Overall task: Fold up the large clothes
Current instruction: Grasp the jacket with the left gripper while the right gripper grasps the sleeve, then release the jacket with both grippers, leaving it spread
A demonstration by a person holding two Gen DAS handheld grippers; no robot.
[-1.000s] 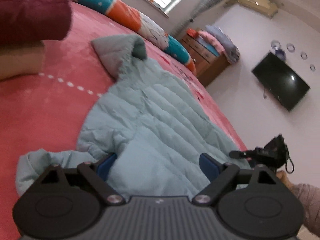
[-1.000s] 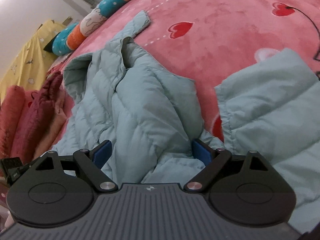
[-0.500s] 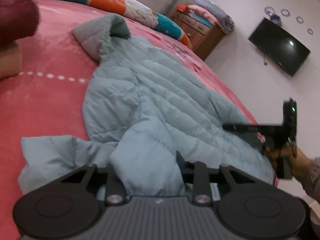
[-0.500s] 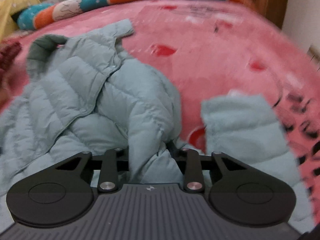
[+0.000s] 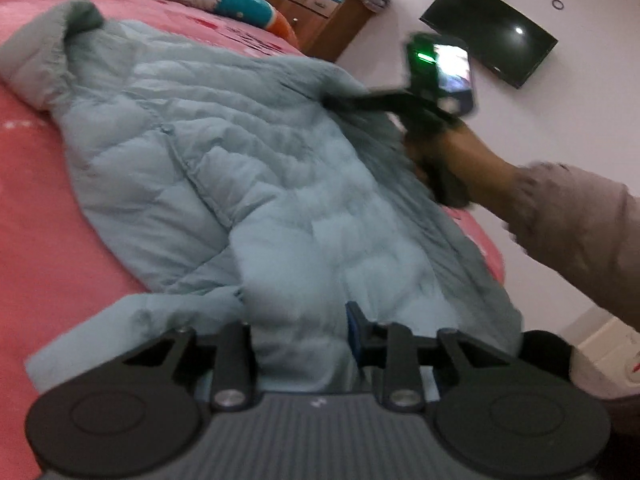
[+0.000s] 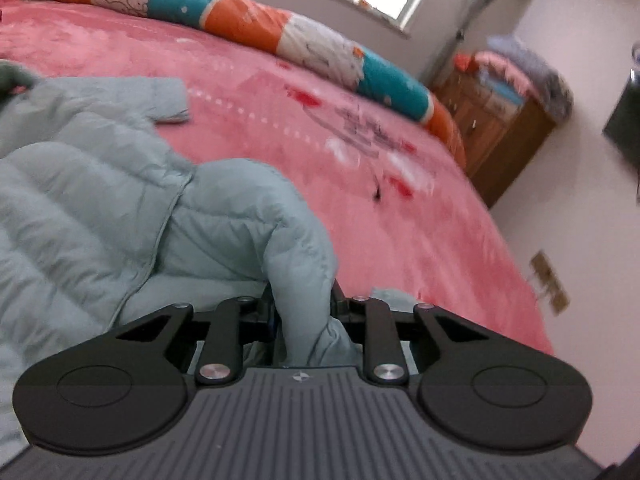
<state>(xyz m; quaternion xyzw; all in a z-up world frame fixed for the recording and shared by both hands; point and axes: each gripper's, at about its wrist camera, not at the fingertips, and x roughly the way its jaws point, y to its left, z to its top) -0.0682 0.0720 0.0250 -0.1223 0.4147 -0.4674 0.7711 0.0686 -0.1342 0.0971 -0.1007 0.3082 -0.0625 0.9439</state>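
A pale blue puffer jacket [image 5: 240,160] lies spread on the pink bed [image 5: 40,220], its grey-lined hood [image 5: 48,40] at the far left. My left gripper [image 5: 296,320] is shut on a thick fold of the jacket's near edge. In the right wrist view, my right gripper [image 6: 302,300] has its jaws closing on a raised ridge of the jacket [image 6: 80,200], and the fabric is pinched between them. One sleeve [image 6: 168,96] lies flat further back. The left wrist view shows the right gripper [image 5: 332,102] held above the jacket's right side by a hand [image 5: 460,160].
A long orange, teal and white bolster [image 6: 240,20] runs along the bed's [image 6: 360,200] far edge. A wooden dresser [image 6: 500,120] piled with bedding stands past the bed's corner. A dark TV [image 5: 488,32] hangs on the wall. The person's sleeve [image 5: 568,216] crosses the right side.
Both grippers went from wide open to shut on folds of the jacket. The right hand rose and swung round, lifting its side of the jacket; the left moved along the near edge.
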